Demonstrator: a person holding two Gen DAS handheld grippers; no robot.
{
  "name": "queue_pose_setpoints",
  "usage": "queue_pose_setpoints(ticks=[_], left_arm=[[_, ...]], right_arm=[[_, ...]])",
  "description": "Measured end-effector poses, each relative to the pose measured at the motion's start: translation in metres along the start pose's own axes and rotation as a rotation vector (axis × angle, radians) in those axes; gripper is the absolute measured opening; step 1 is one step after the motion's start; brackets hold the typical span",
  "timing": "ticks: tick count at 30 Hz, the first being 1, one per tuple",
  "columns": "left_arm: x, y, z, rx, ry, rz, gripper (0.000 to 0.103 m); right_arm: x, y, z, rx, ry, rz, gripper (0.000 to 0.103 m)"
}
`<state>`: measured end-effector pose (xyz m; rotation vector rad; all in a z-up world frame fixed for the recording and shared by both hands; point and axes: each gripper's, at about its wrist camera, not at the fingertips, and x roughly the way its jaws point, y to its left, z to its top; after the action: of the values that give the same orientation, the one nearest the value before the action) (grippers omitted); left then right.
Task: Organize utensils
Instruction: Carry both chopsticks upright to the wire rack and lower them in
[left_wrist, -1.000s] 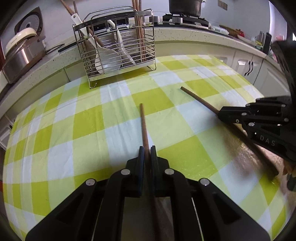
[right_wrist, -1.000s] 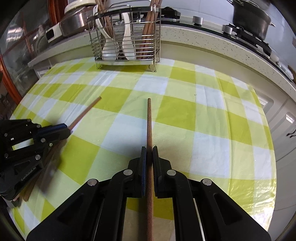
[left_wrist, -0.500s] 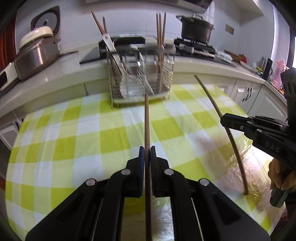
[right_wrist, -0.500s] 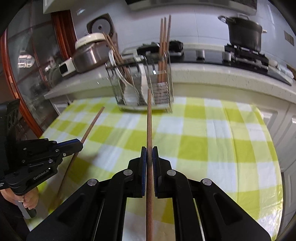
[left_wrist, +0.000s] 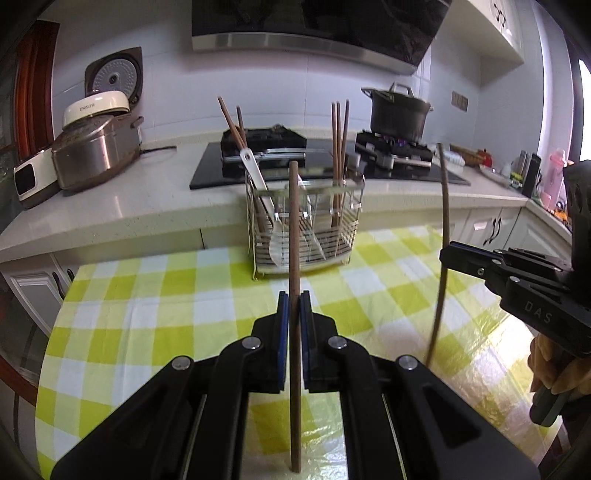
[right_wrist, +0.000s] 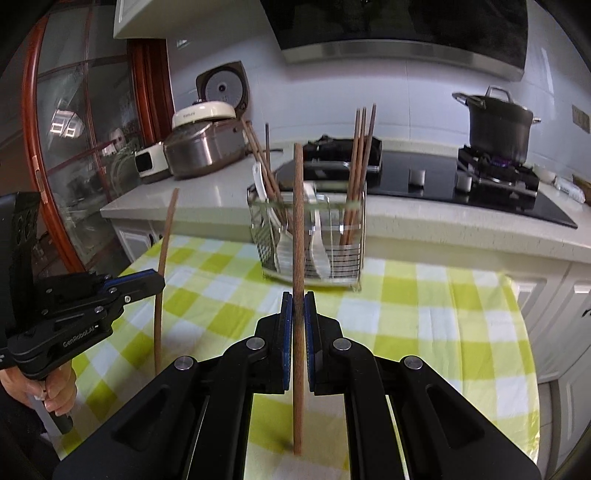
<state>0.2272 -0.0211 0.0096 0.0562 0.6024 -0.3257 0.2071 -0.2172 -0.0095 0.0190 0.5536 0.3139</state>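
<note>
A brown wooden chopstick (left_wrist: 294, 258) was held upright in the left gripper (left_wrist: 294, 302), its blue-padded jaws clamped on the shaft partway up, so that the stick ran from above the jaws down past the gripper body. A second chopstick (right_wrist: 298, 258) was gripped the same way, upright, in the right gripper (right_wrist: 298, 302), whose jaws were likewise closed on it. In the left wrist view the right gripper (left_wrist: 448, 254) was seen at the right, its chopstick (left_wrist: 443, 229) rising steeply; in the right wrist view the left gripper (right_wrist: 155, 282) was seen at the left with its chopstick (right_wrist: 164, 258) slightly tilted. Both sticks were held above a yellow-and-white checked tablecloth (left_wrist: 147, 295). A wire utensil rack (left_wrist: 304, 229) stood at the far edge of the cloth, against the counter (left_wrist: 129, 199); chopsticks and white spoons were already standing in it. On the counter were seen a rice cooker (left_wrist: 96, 147) and a black pot (left_wrist: 399, 112) on the hob
</note>
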Motion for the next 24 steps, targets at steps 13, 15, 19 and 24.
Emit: queue_pose_setpoints(ticks=[13,15,19,24], left_arm=[[-0.013,0.004,0.073,0.040,-0.130,0.014,0.005],[-0.015,0.005,0.091,0.044,-0.152,0.018,0.005],[-0.021,0.004,0.133,0.057,-0.211,0.028,0.005],[-0.026,0.000,0.185,0.062,-0.299,0.047,0.005]], right_arm=[[0.011,0.005,0.071,-0.022,-0.072,-0.003,0.007],[0.011,0.005,0.087,-0.030,-0.091,-0.008,0.007],[0.010,0.000,0.124,-0.030,-0.144,-0.018,0.007],[0.012,-0.011,0.166,-0.012,-0.201,-0.022,0.007]])
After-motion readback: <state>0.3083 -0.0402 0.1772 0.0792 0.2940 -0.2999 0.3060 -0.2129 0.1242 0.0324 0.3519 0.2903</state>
